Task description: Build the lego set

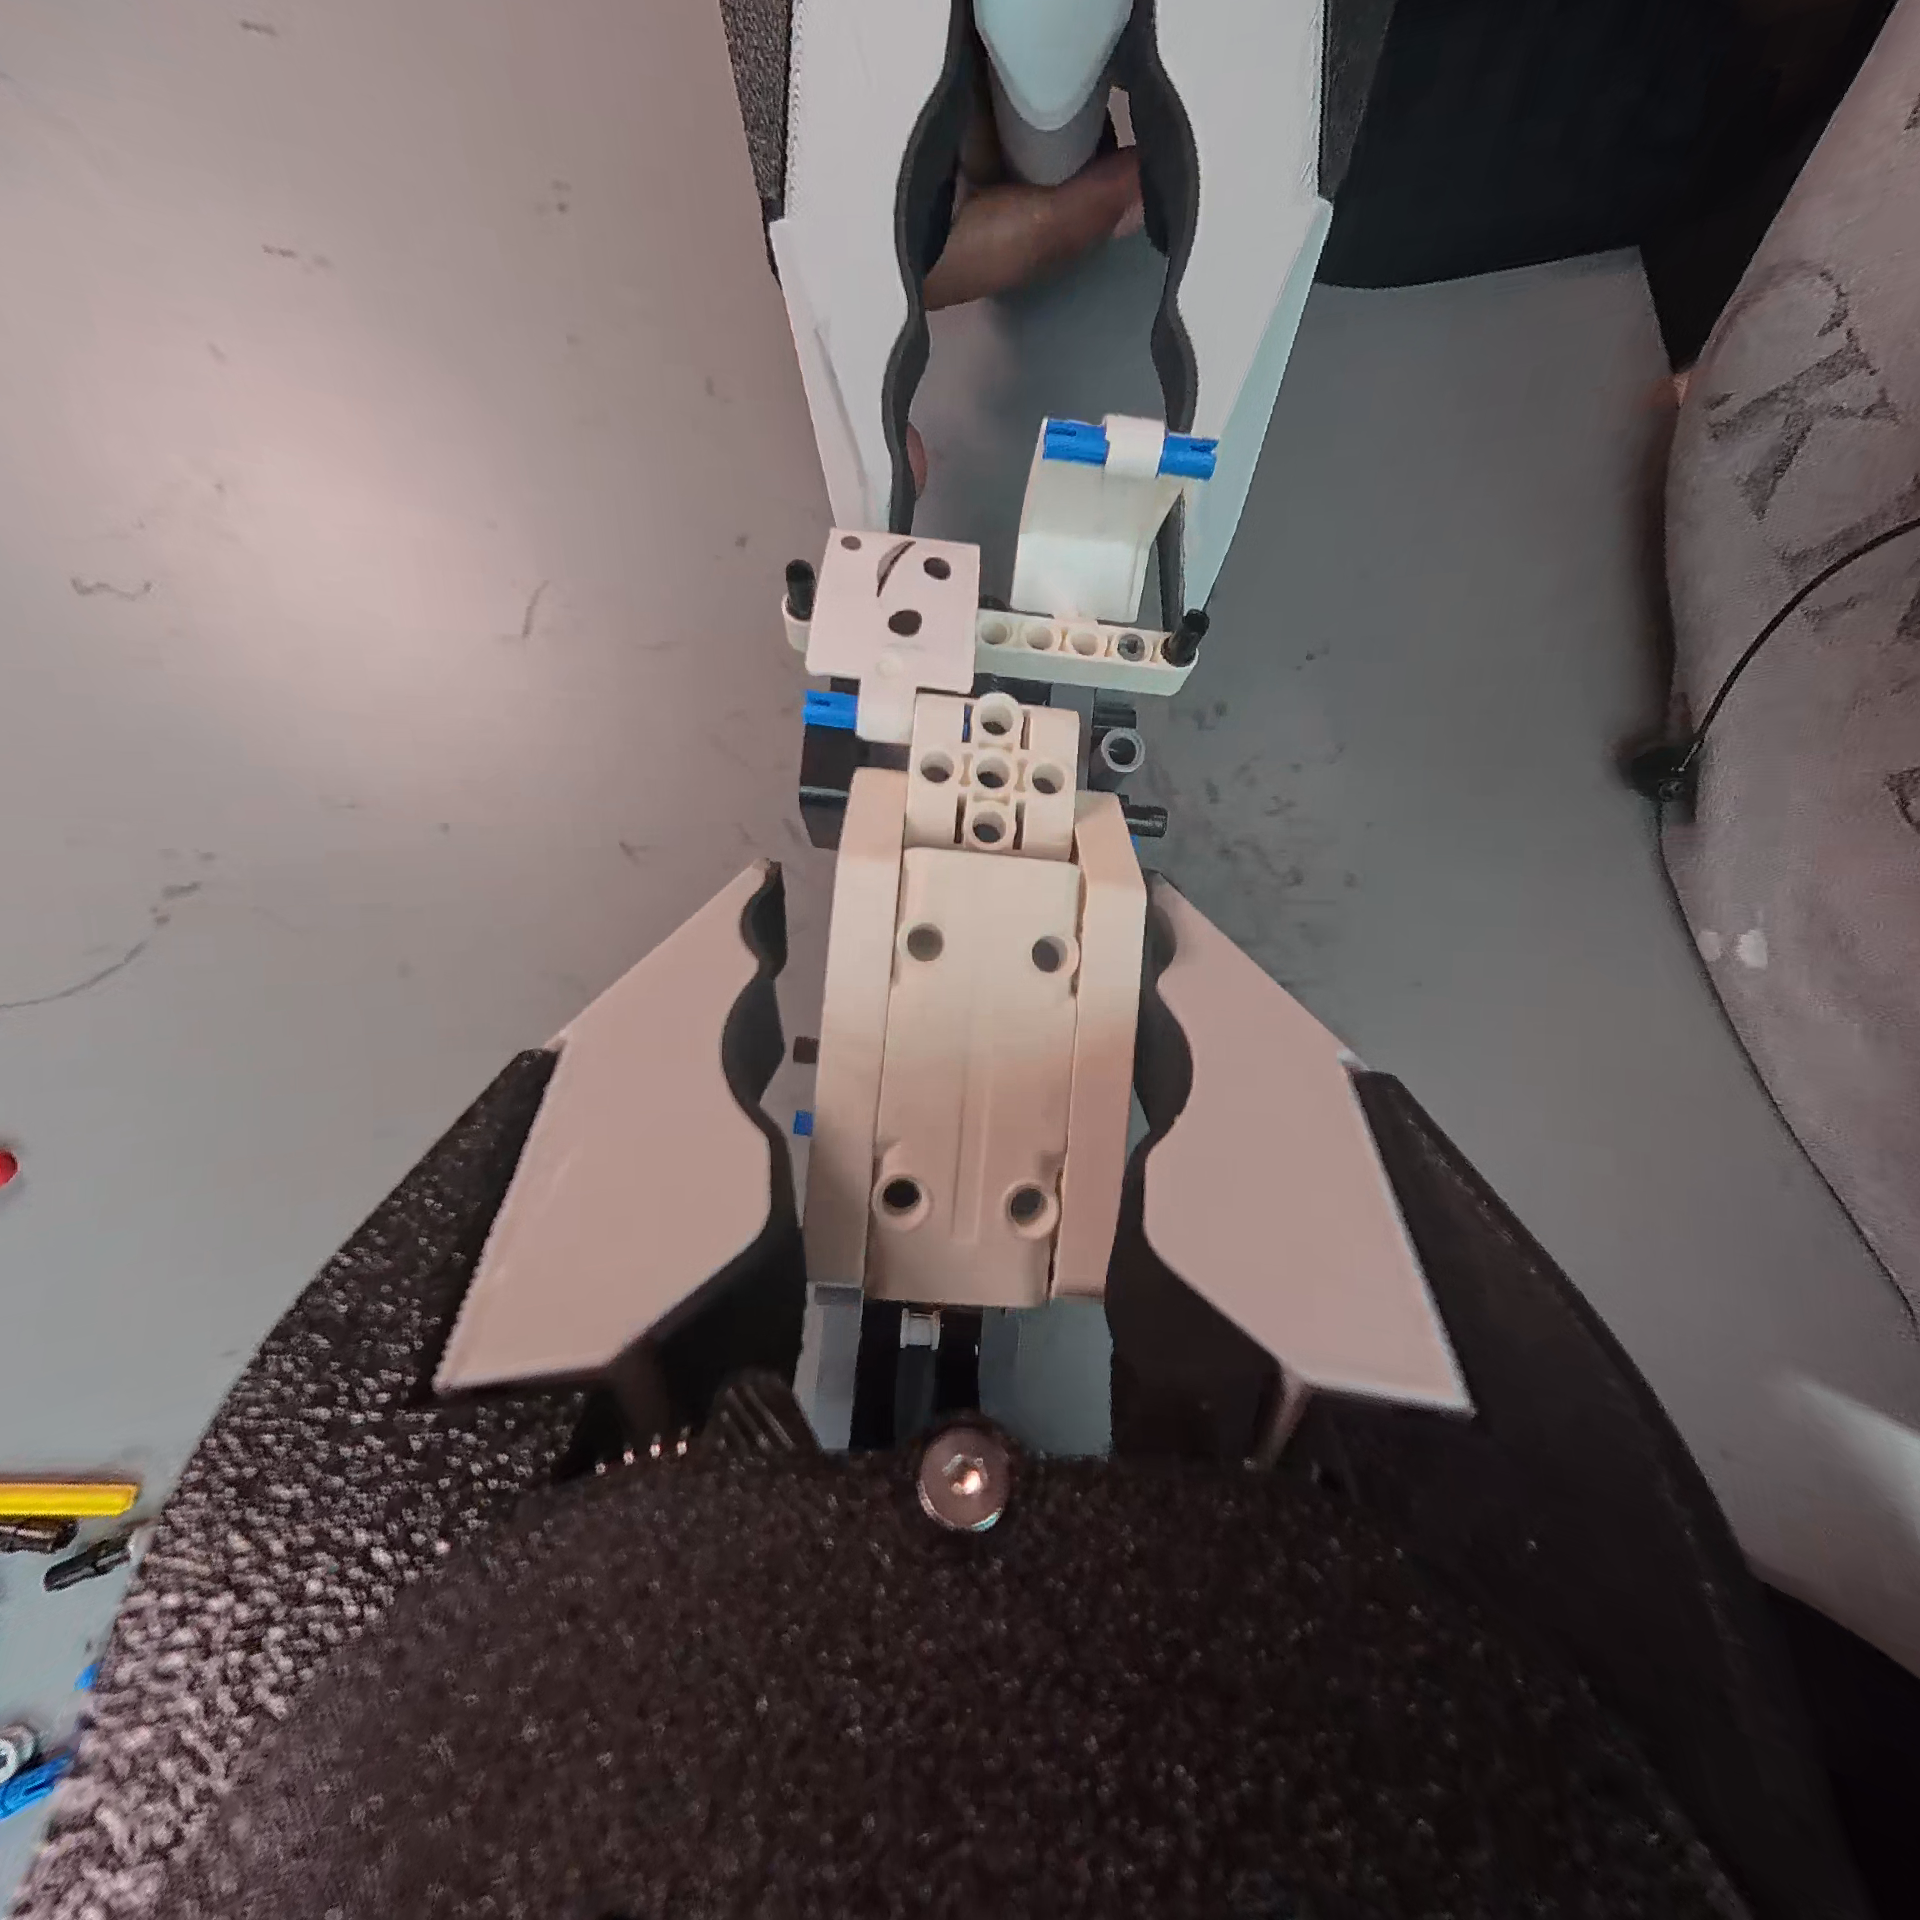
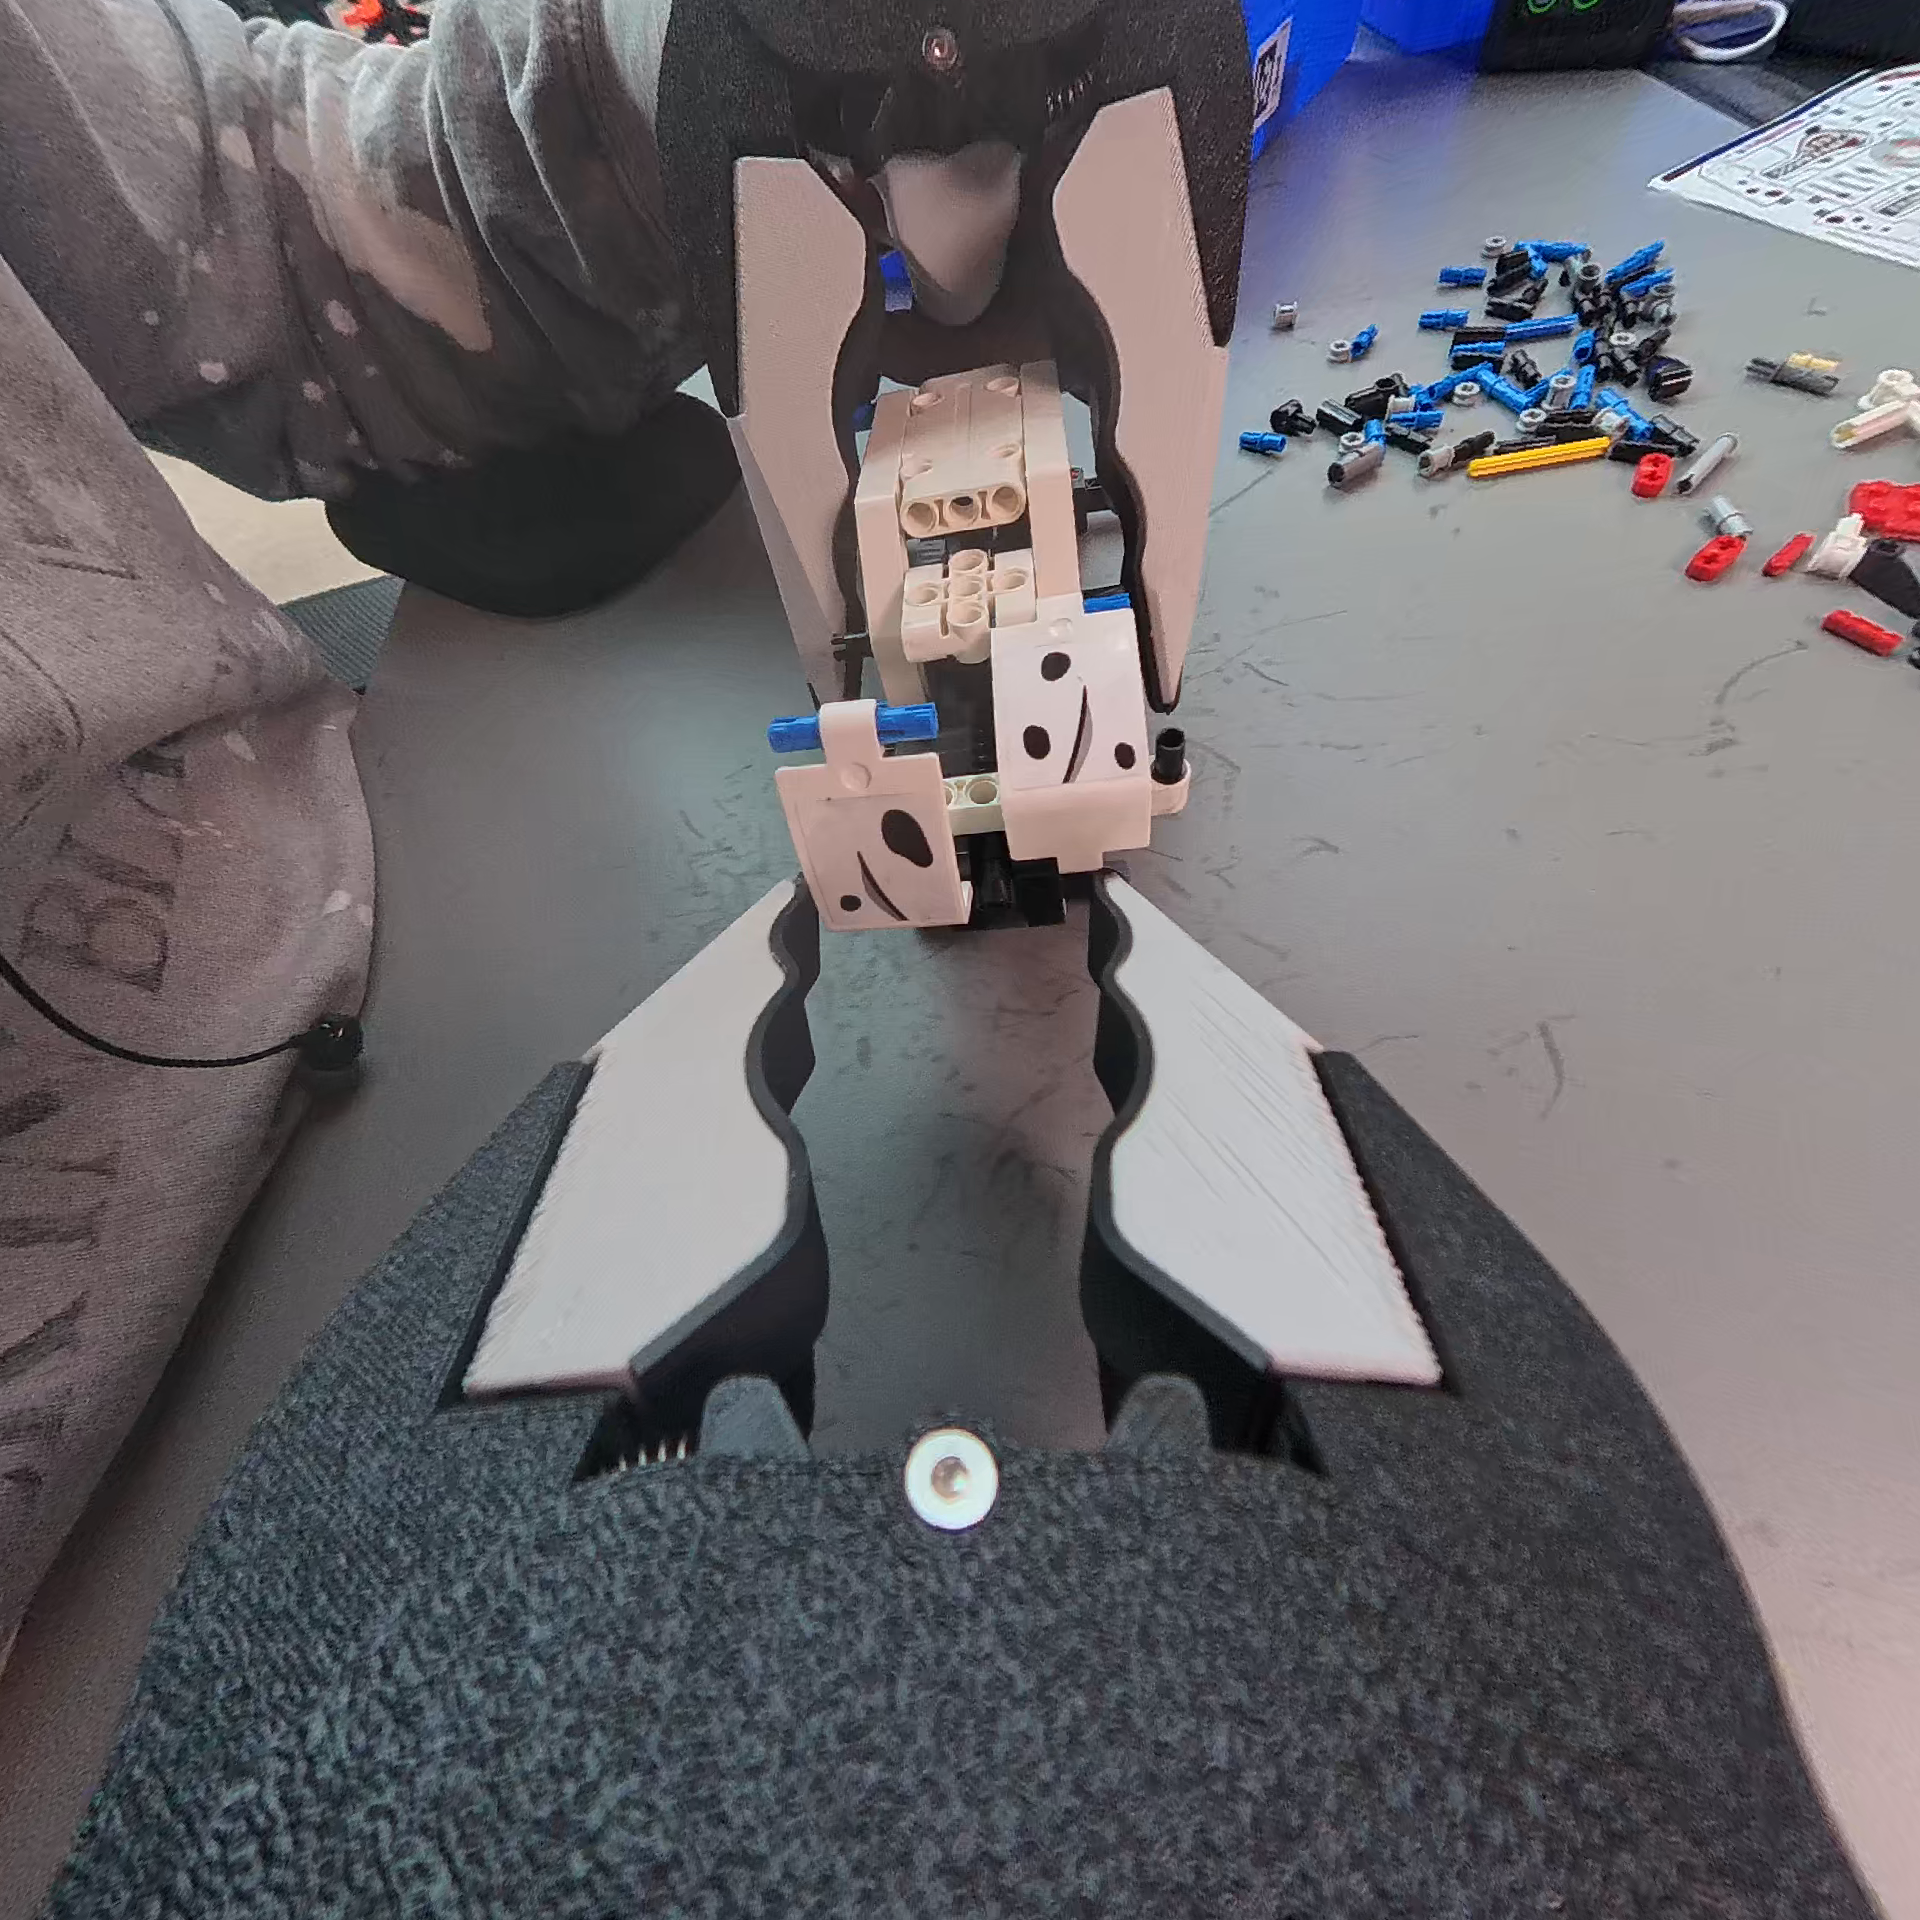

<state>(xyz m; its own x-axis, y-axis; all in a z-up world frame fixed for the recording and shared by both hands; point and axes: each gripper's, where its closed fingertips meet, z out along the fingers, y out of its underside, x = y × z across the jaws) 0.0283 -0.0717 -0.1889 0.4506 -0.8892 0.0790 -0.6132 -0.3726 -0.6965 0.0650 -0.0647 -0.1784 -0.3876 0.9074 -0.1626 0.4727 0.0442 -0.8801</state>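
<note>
I see the white lego model (image 1: 977,1029) in the centre of the left wrist view, lying along my left gripper (image 1: 961,883), above the grey table (image 1: 364,520). The jaws stand narrow, one on each flank of the body, so I judge they hold it, though I cannot see the contact clearly.

At the far end of the model, in the middle of the right wrist view, one white panel with black marks (image 2: 1075,743) sits on the cross beam. A second panel (image 2: 878,836), with blue pins (image 2: 852,724) through its lug, is just beside it at the lower left. I cannot tell whether this second panel is already pushed in or only leaning there.

My right gripper (image 2: 948,904) is just below the front of the model, and its jaws are wide with nothing between them.

What could go wrong: if I push the loose-looking panel from one side only, the blue pins can enter tilted and jam, or the panel can drop on the table. If the left jaws press on smooth flanks only, the model can turn in them when the right side pushes. A sleeve (image 2: 208,623) lies near, at the left of this frame, and can catch the model.

For containers, I see only a blue box (image 2: 1304,62) at the top edge; what is in it is hidden. The spare parts (image 2: 1538,364) lie loose on the table at the upper right, near a paper sheet (image 2: 1808,156).
</note>
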